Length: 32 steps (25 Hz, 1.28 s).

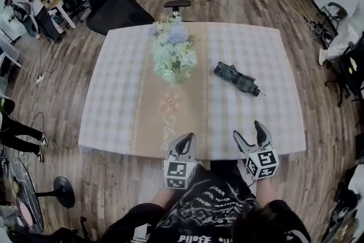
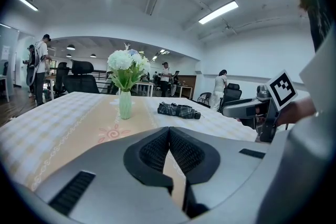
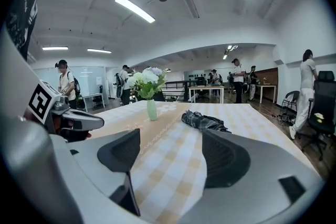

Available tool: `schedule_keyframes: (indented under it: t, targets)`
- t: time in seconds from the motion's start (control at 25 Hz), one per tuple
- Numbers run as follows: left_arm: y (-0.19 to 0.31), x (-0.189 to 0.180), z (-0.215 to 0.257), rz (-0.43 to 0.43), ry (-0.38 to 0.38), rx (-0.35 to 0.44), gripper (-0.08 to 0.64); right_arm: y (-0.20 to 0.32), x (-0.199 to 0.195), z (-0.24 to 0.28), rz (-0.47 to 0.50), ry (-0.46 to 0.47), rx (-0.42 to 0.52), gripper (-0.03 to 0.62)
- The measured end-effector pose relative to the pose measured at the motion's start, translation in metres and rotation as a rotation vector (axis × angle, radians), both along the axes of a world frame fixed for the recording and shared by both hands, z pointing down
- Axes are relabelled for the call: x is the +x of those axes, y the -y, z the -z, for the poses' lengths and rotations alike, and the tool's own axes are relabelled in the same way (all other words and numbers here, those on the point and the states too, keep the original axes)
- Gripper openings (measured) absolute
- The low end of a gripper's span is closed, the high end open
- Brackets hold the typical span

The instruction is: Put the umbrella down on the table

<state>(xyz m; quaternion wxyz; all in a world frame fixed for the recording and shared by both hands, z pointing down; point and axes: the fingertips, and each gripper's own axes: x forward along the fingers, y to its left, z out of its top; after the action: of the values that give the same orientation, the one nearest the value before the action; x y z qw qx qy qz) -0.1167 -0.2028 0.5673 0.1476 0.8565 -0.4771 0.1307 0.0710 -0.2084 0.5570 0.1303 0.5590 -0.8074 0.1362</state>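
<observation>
The left gripper, jaws together, faces a folded, seemingly plaid umbrella right of the vase.

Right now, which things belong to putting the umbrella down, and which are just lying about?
Job: folded umbrella, already lying on the table; open right gripper, empty.
Just there: vase of flowers; shut left gripper; black office chair beyond the table.

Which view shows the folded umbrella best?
Head view: the umbrella lies at full length on the table, right of the flowers, with nothing covering it. The left gripper view and right gripper view both show it from low down, small and foreshortened, farther along the table.
</observation>
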Motion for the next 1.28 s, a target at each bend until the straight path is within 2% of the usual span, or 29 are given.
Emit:
schedule_keyframes:
  t: [0.24,0.4,0.56,0.68,1.28]
  targets:
    - [0.000,0.004,0.000,-0.008,-0.005,0.006,0.020,-0.003,-0.006,0.005,0.025,0.004,0.022,0.200]
    - [0.001,0.010,0.000,-0.027,-0.026,0.001,0.020,-0.004,-0.010,0.001,0.039,-0.041,0.010,0.127]
    - [0.005,0.014,0.000,-0.027,-0.038,-0.007,0.020,-0.002,-0.013,-0.001,0.056,-0.053,0.003,0.087]
    - [0.007,0.018,0.000,-0.040,-0.049,-0.001,0.020,0.002,-0.015,-0.002,0.064,-0.068,0.002,0.021]
    - [0.021,0.040,-0.005,-0.086,-0.022,-0.002,0.020,0.016,0.003,-0.003,0.030,-0.080,-0.007,0.008]
